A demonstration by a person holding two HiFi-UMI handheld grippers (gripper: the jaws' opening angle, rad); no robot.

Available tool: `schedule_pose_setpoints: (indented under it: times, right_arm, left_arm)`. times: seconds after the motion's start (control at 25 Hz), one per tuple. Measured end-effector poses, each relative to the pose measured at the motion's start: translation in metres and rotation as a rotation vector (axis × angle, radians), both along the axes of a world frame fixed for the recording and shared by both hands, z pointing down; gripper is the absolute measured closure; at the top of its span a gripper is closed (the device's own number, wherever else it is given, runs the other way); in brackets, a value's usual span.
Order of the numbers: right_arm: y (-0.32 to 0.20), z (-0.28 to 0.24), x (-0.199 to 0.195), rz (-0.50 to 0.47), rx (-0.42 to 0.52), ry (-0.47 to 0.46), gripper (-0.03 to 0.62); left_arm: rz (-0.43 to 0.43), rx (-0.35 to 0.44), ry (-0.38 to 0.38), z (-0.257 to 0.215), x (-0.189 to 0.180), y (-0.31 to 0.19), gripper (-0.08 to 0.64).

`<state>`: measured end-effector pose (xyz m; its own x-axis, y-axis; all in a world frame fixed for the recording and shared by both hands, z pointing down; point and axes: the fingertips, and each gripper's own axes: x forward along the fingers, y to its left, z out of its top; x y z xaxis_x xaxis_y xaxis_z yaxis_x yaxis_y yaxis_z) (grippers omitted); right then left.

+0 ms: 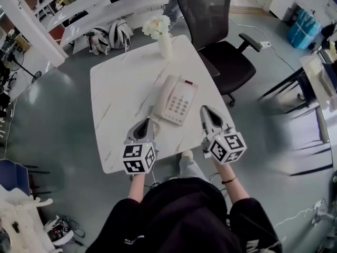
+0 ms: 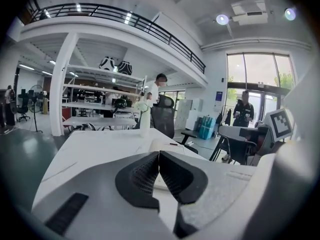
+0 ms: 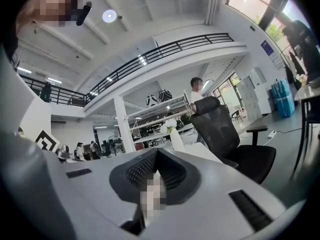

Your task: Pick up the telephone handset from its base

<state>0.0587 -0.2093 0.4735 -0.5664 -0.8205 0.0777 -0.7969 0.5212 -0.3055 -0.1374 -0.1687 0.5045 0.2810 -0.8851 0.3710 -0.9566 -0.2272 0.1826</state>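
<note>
A white telephone [image 1: 177,101] lies in the middle of the white marble table [image 1: 116,88], with its handset [image 1: 165,94] resting along the left side of the base. My left gripper [image 1: 147,122] hovers over the table's near edge, just left of the phone, jaws shut and empty. My right gripper [image 1: 204,109] is just right of the phone's near corner, also shut with nothing in it. In the left gripper view the closed jaws [image 2: 159,153] point at the phone [image 2: 167,145] a short way ahead. The right gripper view shows closed jaws [image 3: 157,150] aimed past the table; the phone is hidden there.
A white vase of flowers [image 1: 163,38] stands at the table's far edge. A black office chair [image 1: 221,41] sits at the far right corner. Desks [image 1: 316,73] stand at the right, shelving [image 1: 100,4] beyond. People [image 2: 244,113] stand in the background.
</note>
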Motion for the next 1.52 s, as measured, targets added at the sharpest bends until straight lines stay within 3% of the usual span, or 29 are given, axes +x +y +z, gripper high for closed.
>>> schedule_pose_setpoints:
  times: [0.72,1.04,1.28,1.52]
  right_arm:
    - [-0.086,0.038,0.005,-0.118,-0.087,0.036,0.601]
    - [-0.105,0.044,0.005,-0.136,-0.104,0.020,0.601]
    - [-0.117,0.049,0.001,-0.127,-0.127,0.010,0.601]
    - [-0.127,0.052,-0.003,-0.101,-0.141,-0.002,0.601]
  left_arm:
    - [0.030,-0.150,-0.069,0.043,0.031,-0.103,0.557]
    - [0.063,-0.215,-0.110,0.063,0.035,-0.129,0.458]
    - [0.129,-0.291,-0.115,0.082,0.040,-0.147,0.356]
    - [0.218,-0.371,-0.146,0.109,0.047,-0.160,0.310]
